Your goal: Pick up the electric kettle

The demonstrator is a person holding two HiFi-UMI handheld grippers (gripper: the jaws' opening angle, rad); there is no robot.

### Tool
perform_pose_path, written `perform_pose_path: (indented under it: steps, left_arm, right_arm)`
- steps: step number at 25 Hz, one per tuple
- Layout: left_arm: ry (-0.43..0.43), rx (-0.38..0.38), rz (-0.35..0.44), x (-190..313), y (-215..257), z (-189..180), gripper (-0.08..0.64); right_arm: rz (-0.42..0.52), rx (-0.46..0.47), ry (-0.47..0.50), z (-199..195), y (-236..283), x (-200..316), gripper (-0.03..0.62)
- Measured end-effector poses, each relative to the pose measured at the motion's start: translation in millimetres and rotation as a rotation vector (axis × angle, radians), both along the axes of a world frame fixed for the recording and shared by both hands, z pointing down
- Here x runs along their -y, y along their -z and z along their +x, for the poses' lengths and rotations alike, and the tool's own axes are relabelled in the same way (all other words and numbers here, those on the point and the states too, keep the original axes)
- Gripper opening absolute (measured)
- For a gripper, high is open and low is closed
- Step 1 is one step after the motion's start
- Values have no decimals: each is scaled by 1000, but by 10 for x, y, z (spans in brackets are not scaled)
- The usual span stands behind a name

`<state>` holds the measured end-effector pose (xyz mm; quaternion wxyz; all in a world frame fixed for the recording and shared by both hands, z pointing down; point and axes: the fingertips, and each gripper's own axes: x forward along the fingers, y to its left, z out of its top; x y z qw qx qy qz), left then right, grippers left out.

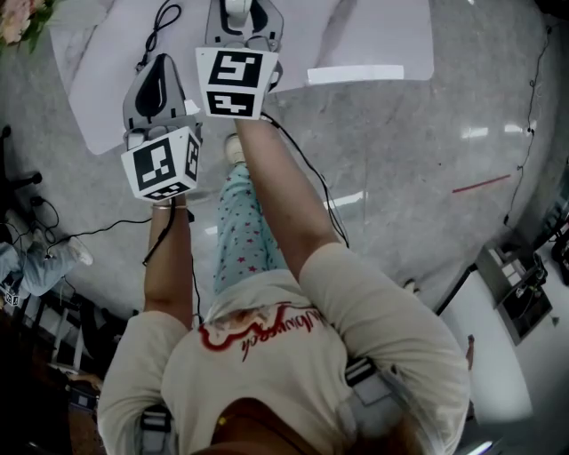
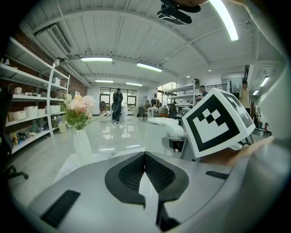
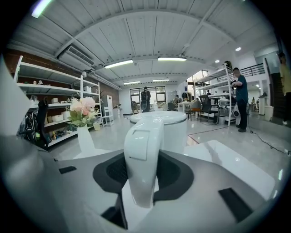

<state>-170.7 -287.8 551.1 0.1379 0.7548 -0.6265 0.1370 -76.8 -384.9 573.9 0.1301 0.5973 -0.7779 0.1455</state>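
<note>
The white electric kettle (image 3: 175, 129) stands on the white table (image 3: 236, 168), straight ahead in the right gripper view. Its upright handle (image 3: 143, 159) fills the gap between the dark pads of my right gripper (image 3: 144, 173), which press on it from both sides. In the head view only a bit of the kettle (image 1: 236, 7) shows at the top edge, above the right gripper's marker cube (image 1: 235, 82). My left gripper (image 2: 144, 157) hovers over the table to the kettle's left, shut with its tips touching and nothing between them.
A white vase of pink flowers (image 3: 84, 134) stands on the table's left part. A black cable (image 1: 162, 22) loops across the table beside the left gripper. Shelves line the left wall (image 2: 27, 113). People stand far off on the glossy floor.
</note>
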Motion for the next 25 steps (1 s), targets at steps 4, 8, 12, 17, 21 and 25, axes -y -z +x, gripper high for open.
perform_pose_path:
  steps: [4,8,12,17,21,25]
  left_arm:
    - [6,1,-9,-27,-40,-27,-2]
    - [3,-1,-13,-47,-47,2,-2]
    - [-8,-3,-12,-38,-57,63,-2]
    - [-10,-7,-18,-25,-107,72,-2]
    - [-22,-7,-19,-17,-114,121,-2]
    - [-26,-7,-22,0,-132,138,-2]
  right_arm:
    - [26,1,34,60,10,-18,135]
    - [45,12,49,100,29,-41,133]
    - [69,20,64,122,54,-25,133]
    - [93,34,77,98,103,26,132]
    - [118,66,71,151,147,24,132]
    - [133,76,67,165,190,28,132]
